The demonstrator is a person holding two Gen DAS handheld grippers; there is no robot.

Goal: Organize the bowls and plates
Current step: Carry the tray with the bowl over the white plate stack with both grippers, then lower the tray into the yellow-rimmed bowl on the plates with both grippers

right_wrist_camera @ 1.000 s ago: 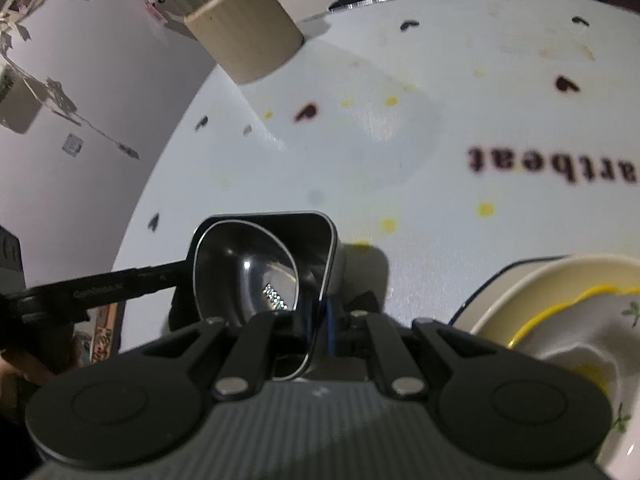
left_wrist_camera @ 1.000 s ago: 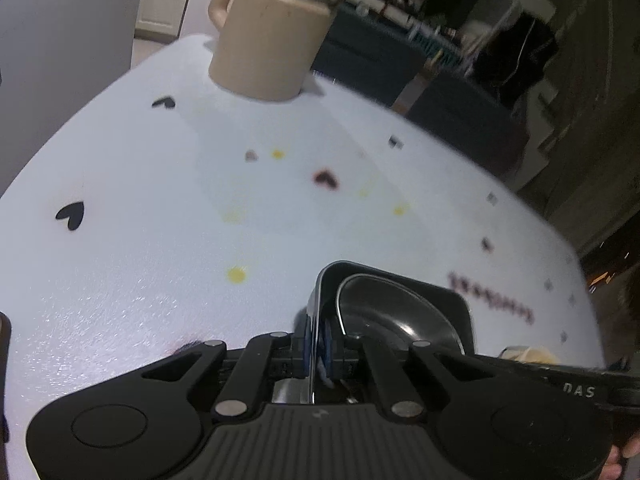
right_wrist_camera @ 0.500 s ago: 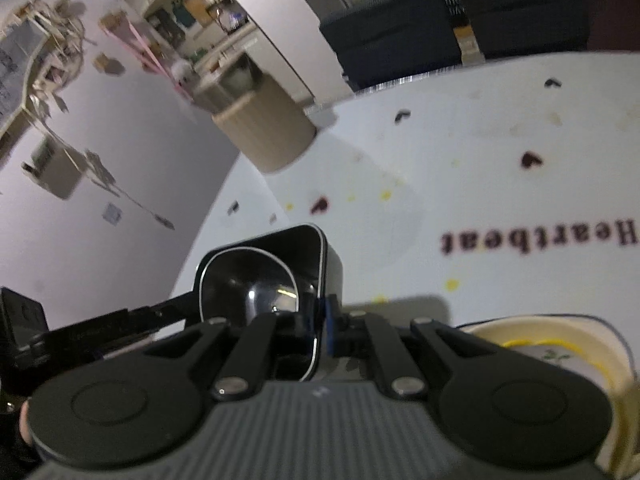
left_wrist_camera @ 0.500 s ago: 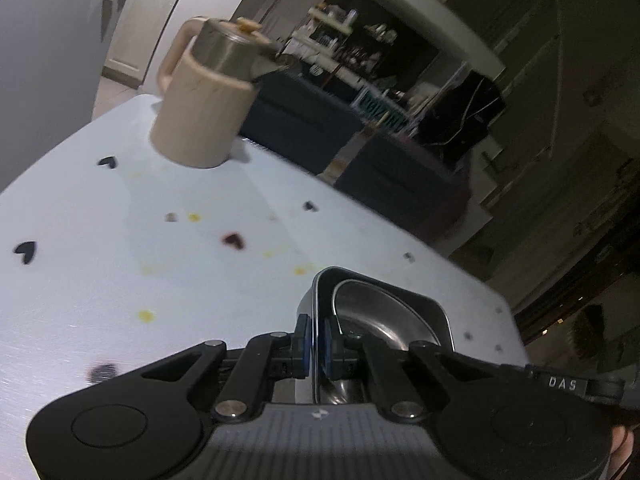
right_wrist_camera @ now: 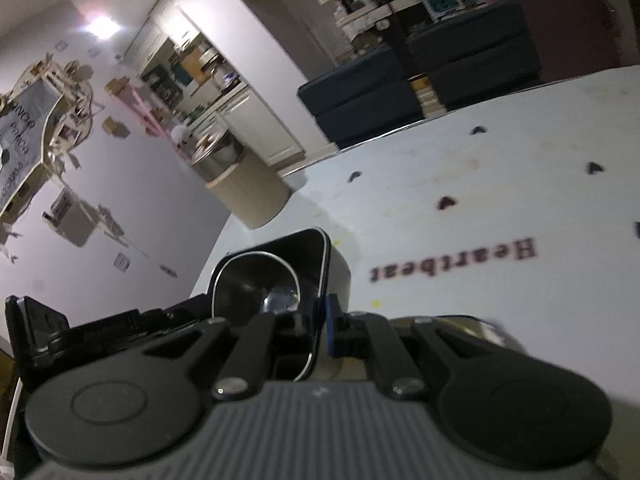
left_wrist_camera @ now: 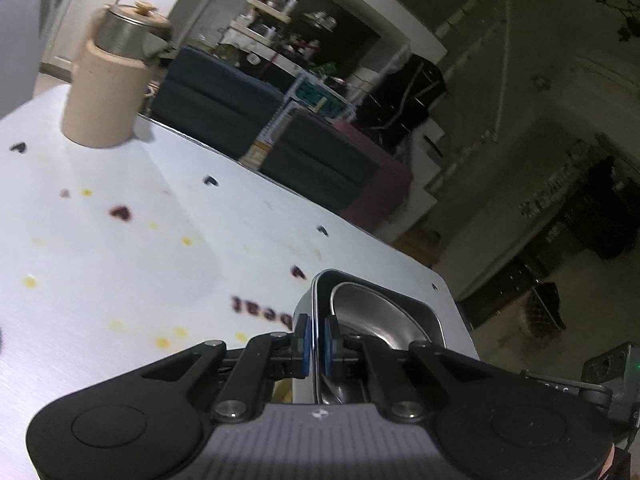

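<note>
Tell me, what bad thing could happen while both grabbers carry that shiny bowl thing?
The left gripper and the right gripper each pinch only a thin rim of the square metal dish. If one slips or the hands pull apart, it could tip and drop onto the white table. The loose steel bowl nested inside could slide out if the dish tilts. The plate under the right gripper might get knocked.

Wide bare tabletop (left_wrist_camera: 120, 280) ahead, beige jug (left_wrist_camera: 105, 92) standing at far corner, plate (right_wrist_camera: 472, 326) under right tool
</note>
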